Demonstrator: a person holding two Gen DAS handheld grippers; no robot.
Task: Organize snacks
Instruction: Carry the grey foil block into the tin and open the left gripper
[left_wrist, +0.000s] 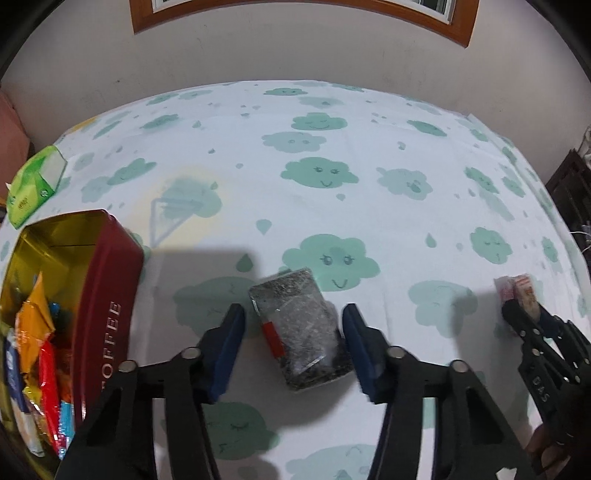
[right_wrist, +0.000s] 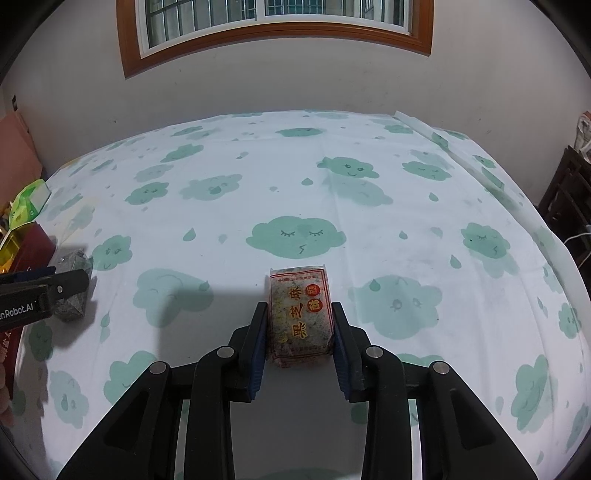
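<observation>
Dark speckled clear-wrapped snack packet (left_wrist: 301, 328) is lying at the red toffee tin's (left_wrist: 107, 306) three o'clock, inside the left gripper's (left_wrist: 293, 347) spread jaws; right gripper (right_wrist: 300, 332) is pinching a red-lettered sesame packet (right_wrist: 300, 319) for binning.

The red tin (left_wrist: 107, 295) runs off the left edge of the left wrist view, so the wrappers (left_wrist: 37, 350) inside show only partly. In the right wrist view only its corner shows at the left edge, and the left gripper (right_wrist: 70, 286) covers part of the dark packet (right_wrist: 72, 288). The window (left_wrist: 295, 14) is cut by the top edge. The packet's print (right_wrist: 301, 314) is too small to read.
</observation>
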